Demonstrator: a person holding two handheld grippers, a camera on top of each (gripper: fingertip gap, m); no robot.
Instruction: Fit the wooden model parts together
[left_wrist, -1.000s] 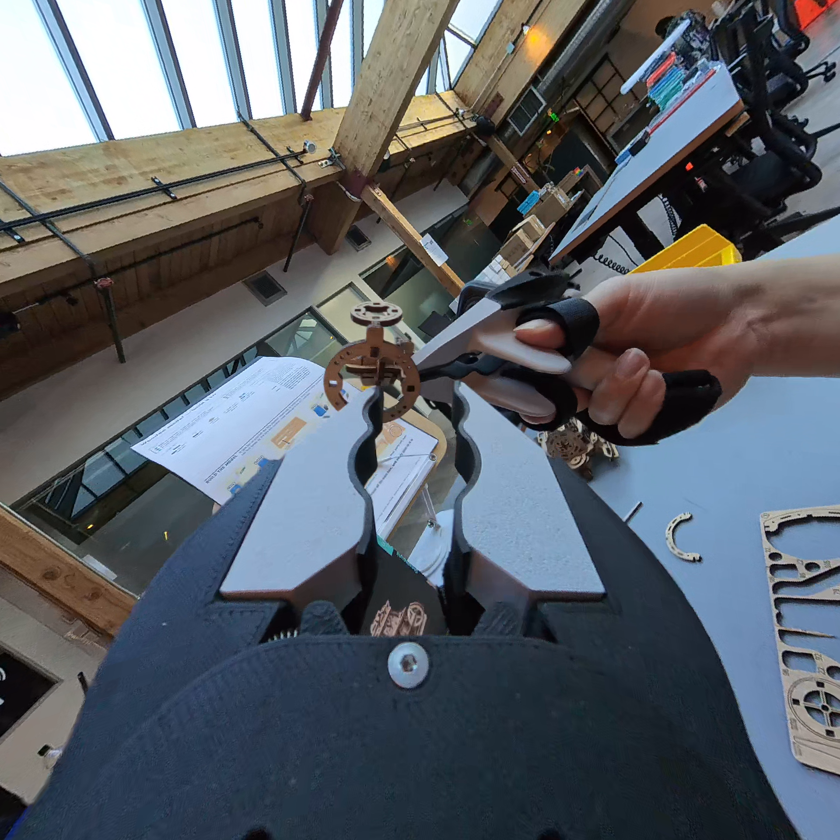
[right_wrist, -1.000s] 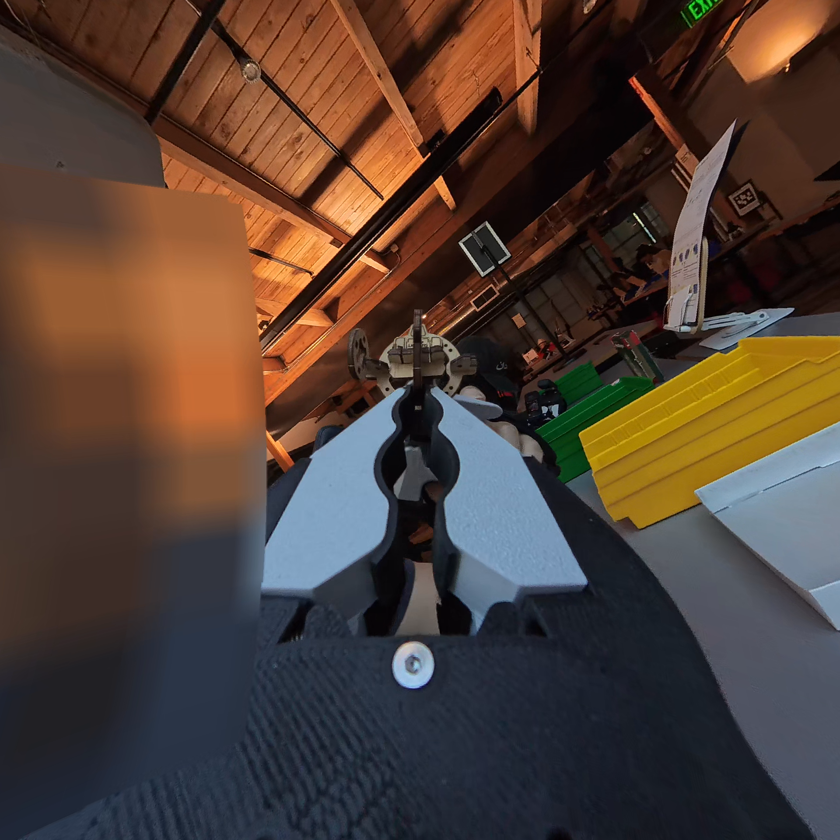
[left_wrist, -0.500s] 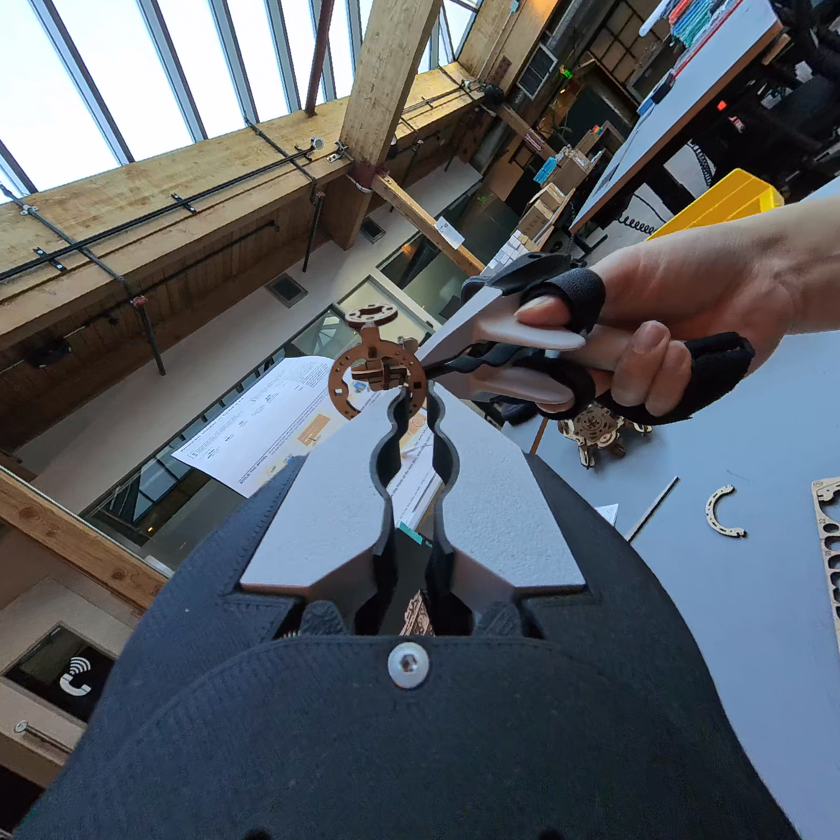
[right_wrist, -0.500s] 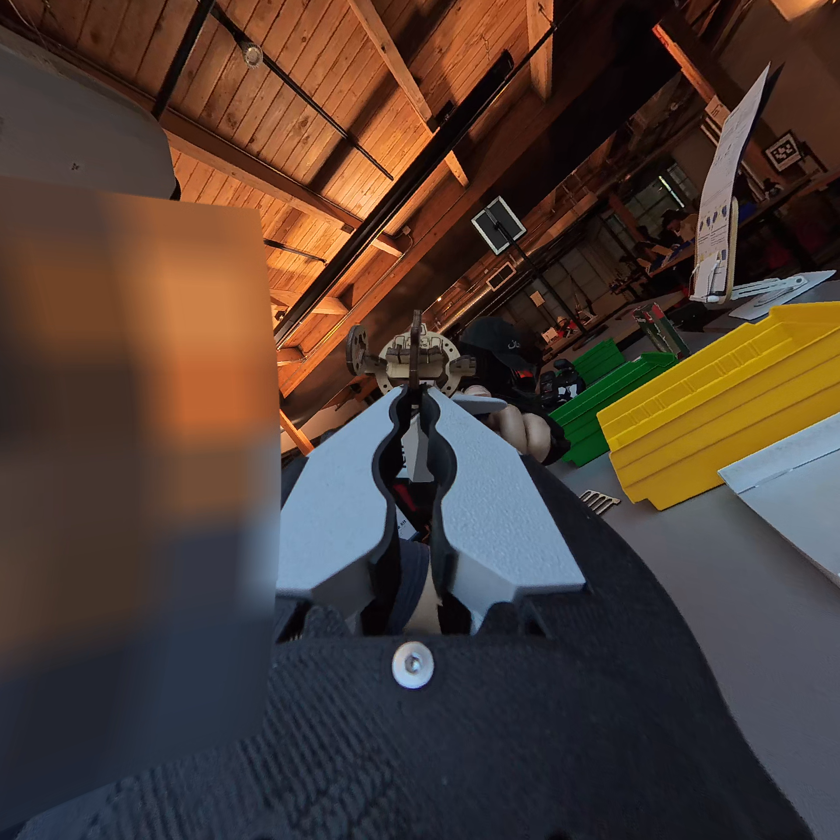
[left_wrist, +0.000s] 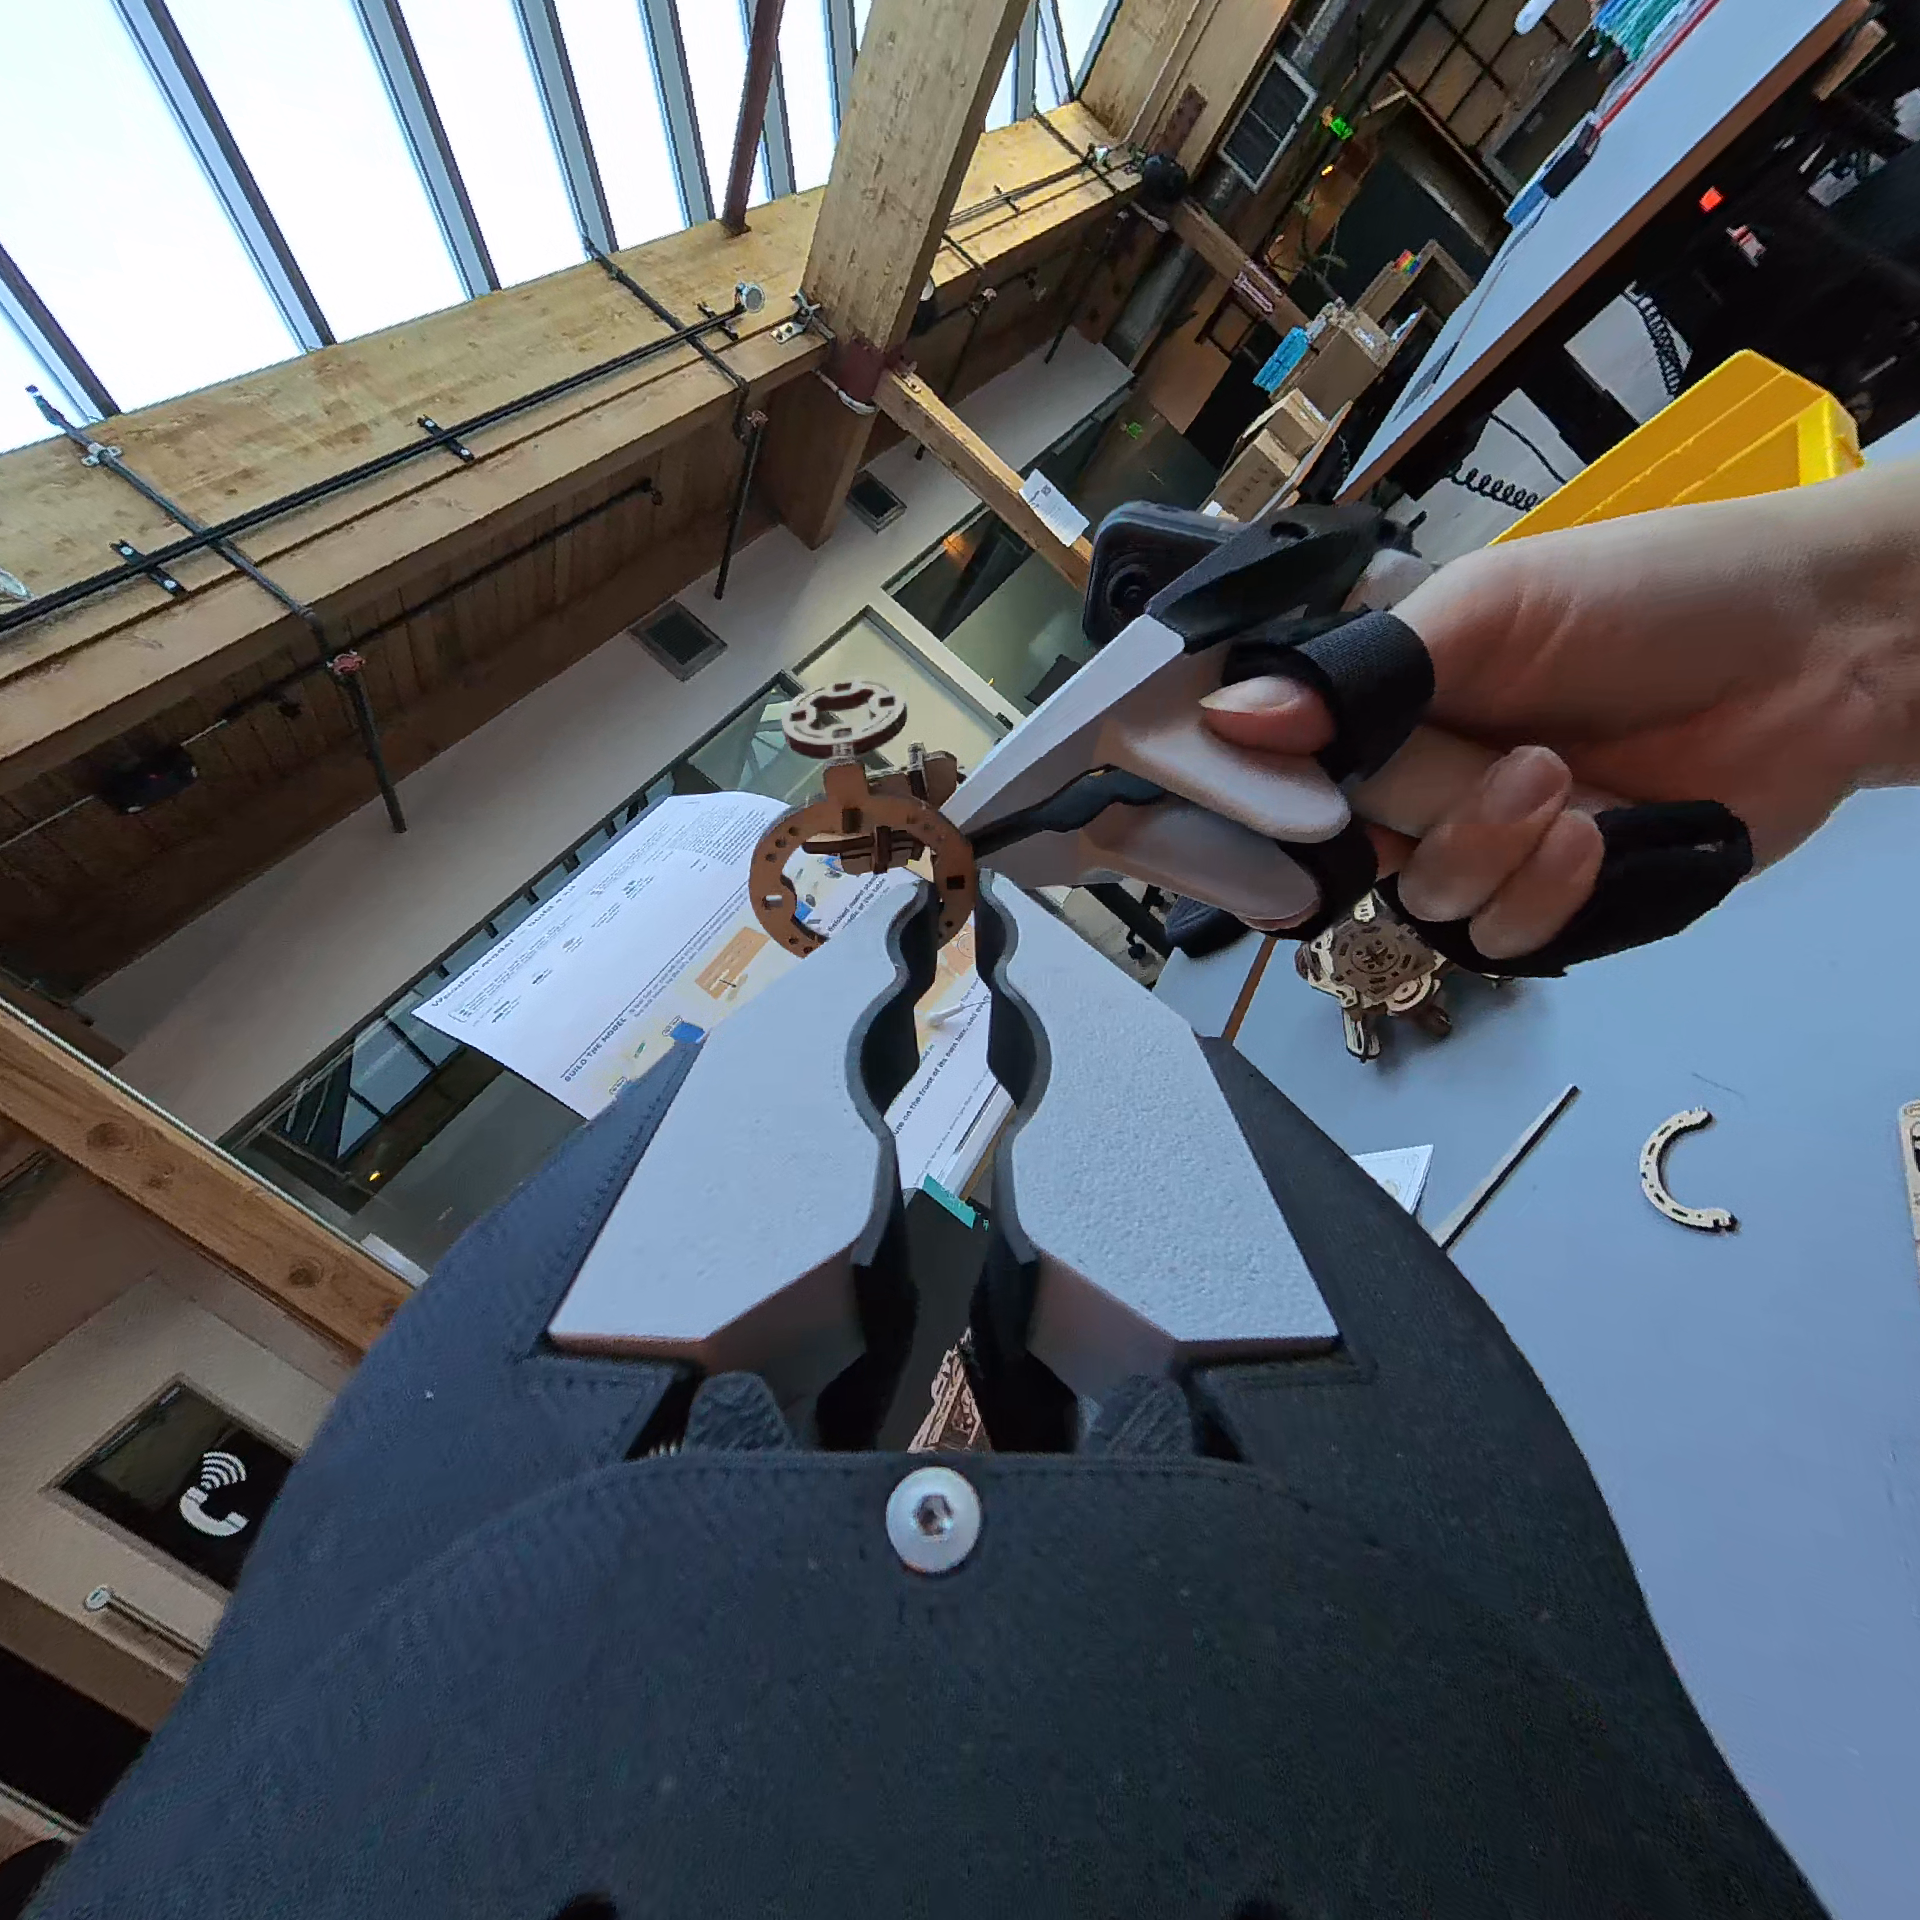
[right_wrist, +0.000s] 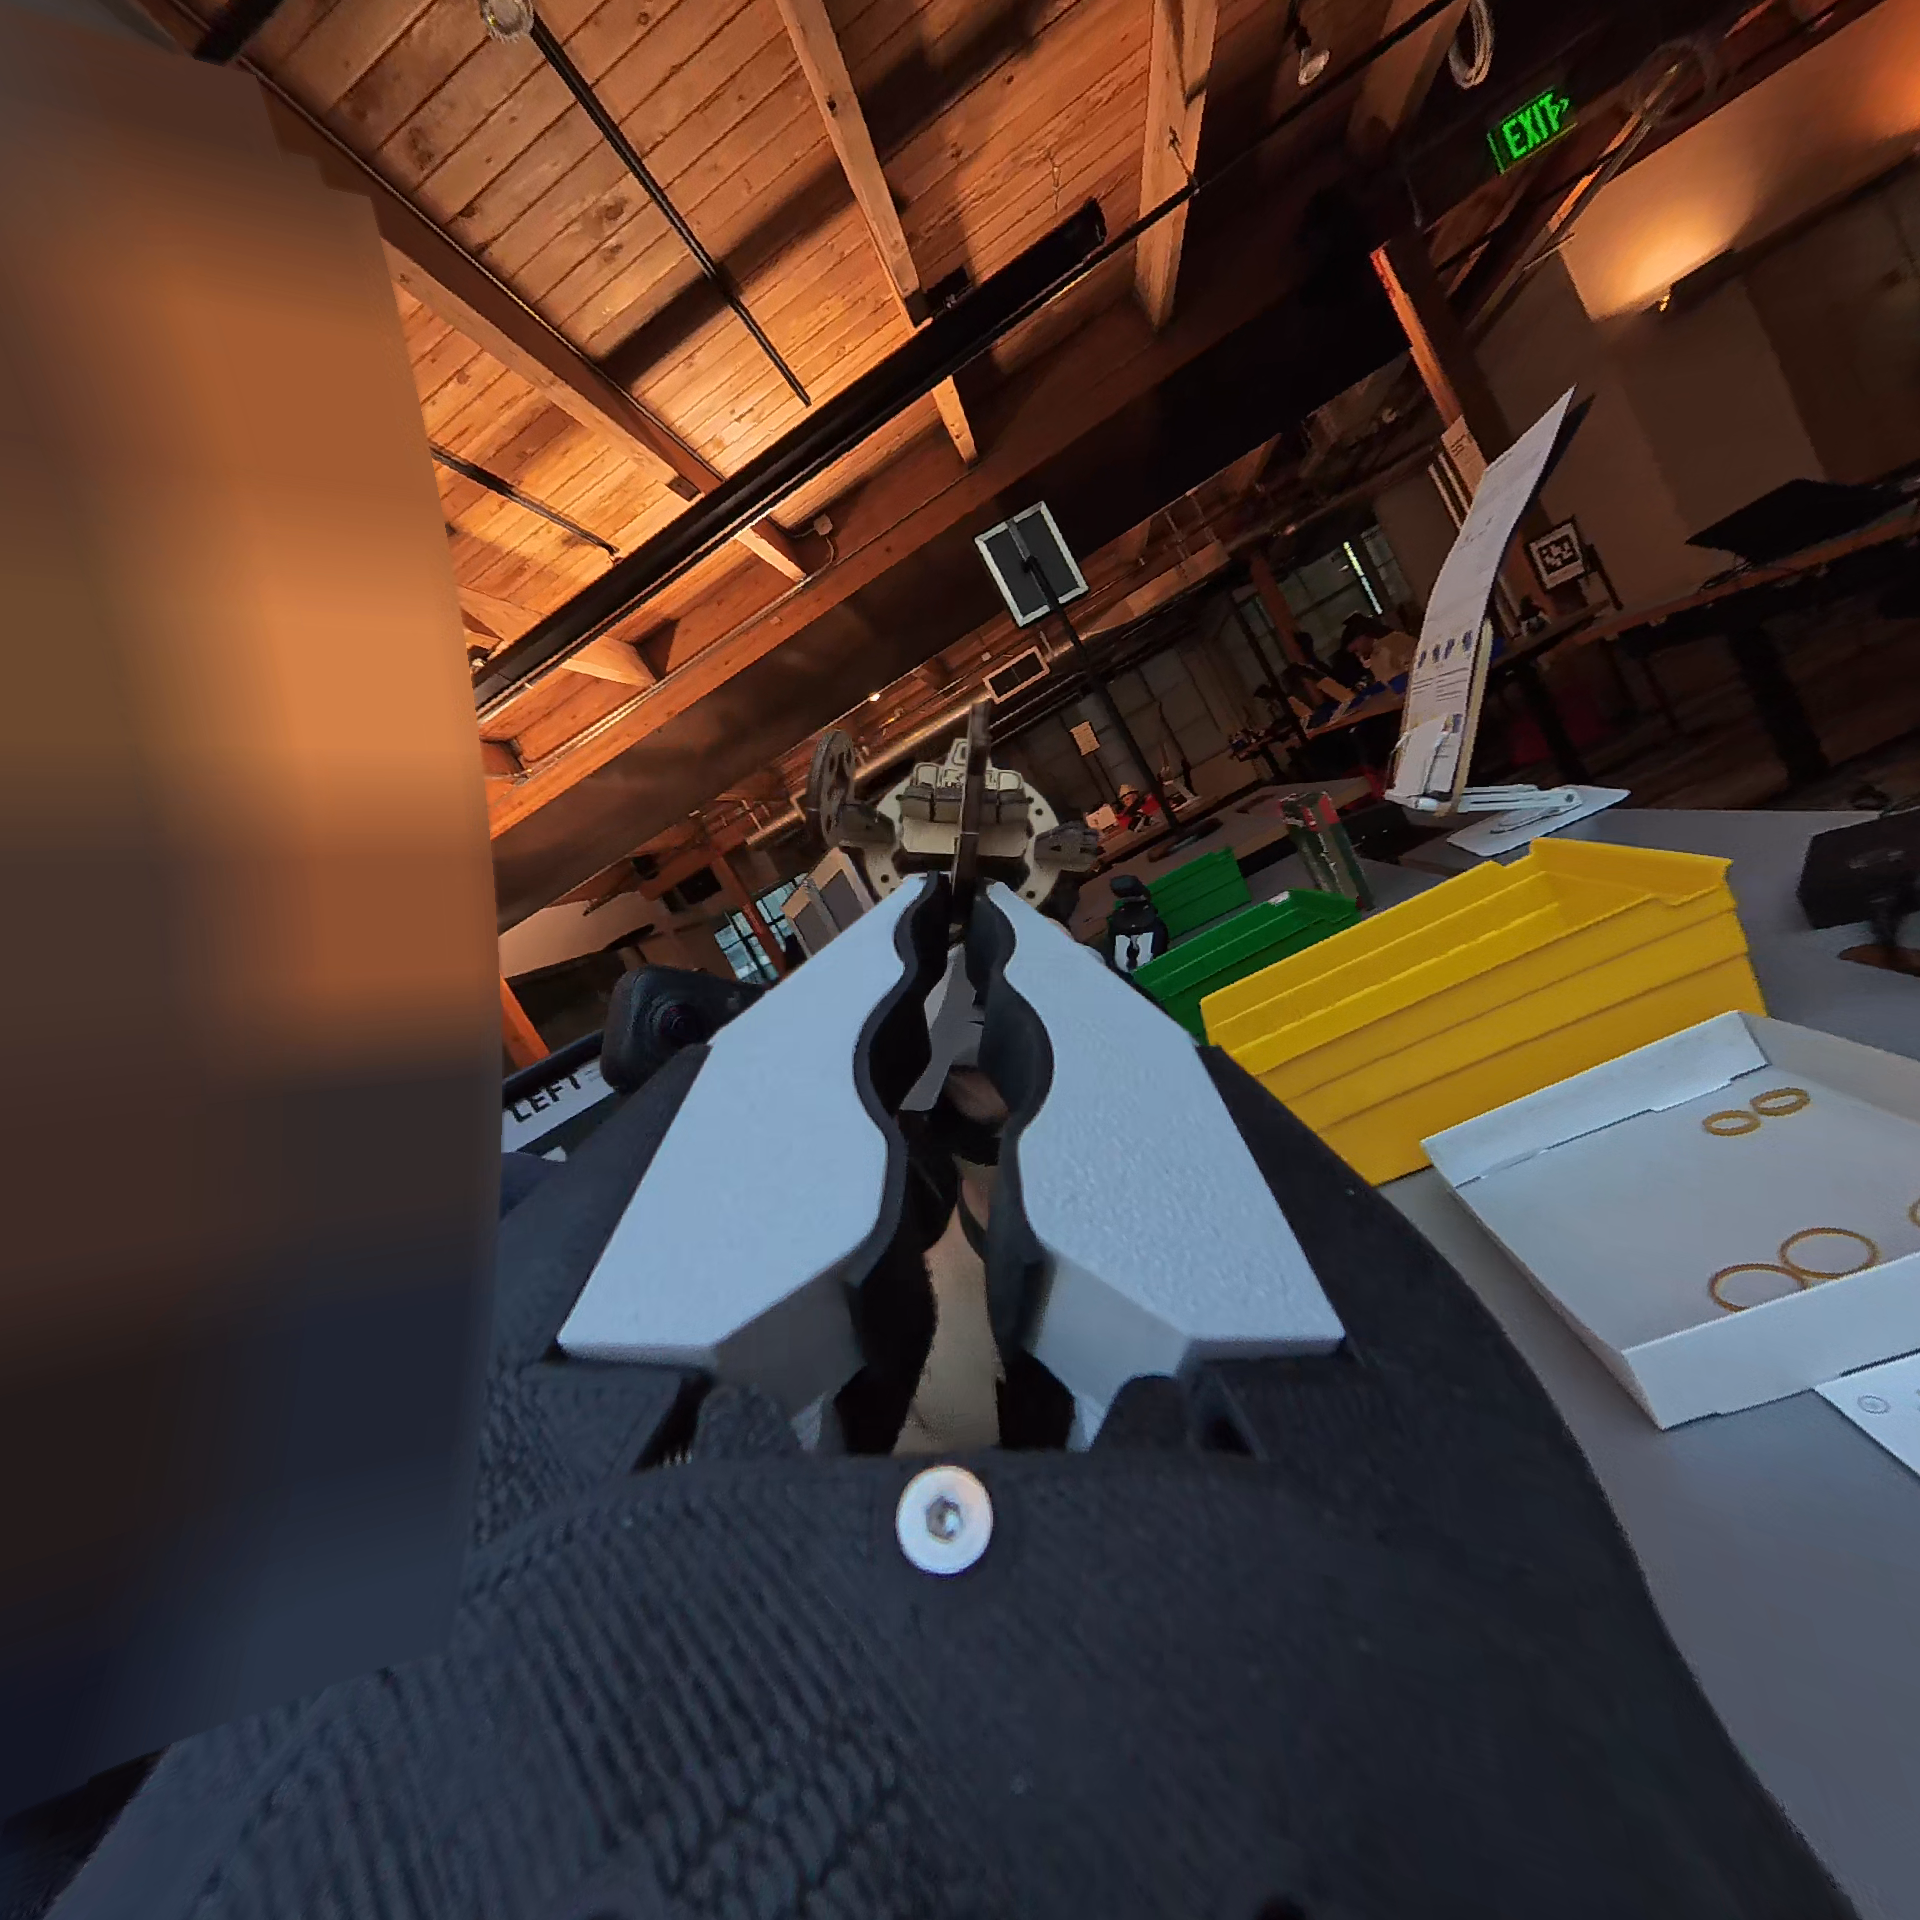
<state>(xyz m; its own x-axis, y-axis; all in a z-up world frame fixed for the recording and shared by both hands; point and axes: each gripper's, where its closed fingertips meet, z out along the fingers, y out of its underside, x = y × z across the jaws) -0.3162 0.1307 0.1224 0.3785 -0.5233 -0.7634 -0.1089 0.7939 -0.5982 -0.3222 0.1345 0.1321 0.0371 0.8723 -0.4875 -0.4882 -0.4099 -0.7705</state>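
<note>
A grey surface (left_wrist: 1714, 1455) is seen in both views. On it, in the left wrist view, are laid a curved wooden piece (left_wrist: 1678, 1172), a thin dark stick (left_wrist: 1507, 1166) and a small assembled wooden model (left_wrist: 1374, 968). In the right wrist view, stacked yellow bins (right_wrist: 1475, 982), green bins (right_wrist: 1236, 935) and a white tray (right_wrist: 1621, 1351) with loose yellow rings (right_wrist: 1787, 1270) in it are set on it.

Curved wooden piece (left_wrist: 1681, 1172) on the table (left_wrist: 1714, 1455), right of the instruction sheet (left_wrist: 623, 956)

left wrist: close, tilted up | right wrist: close, faces left, partly masked | shared: probably wooden assembly (left_wrist: 868, 831)
</note>
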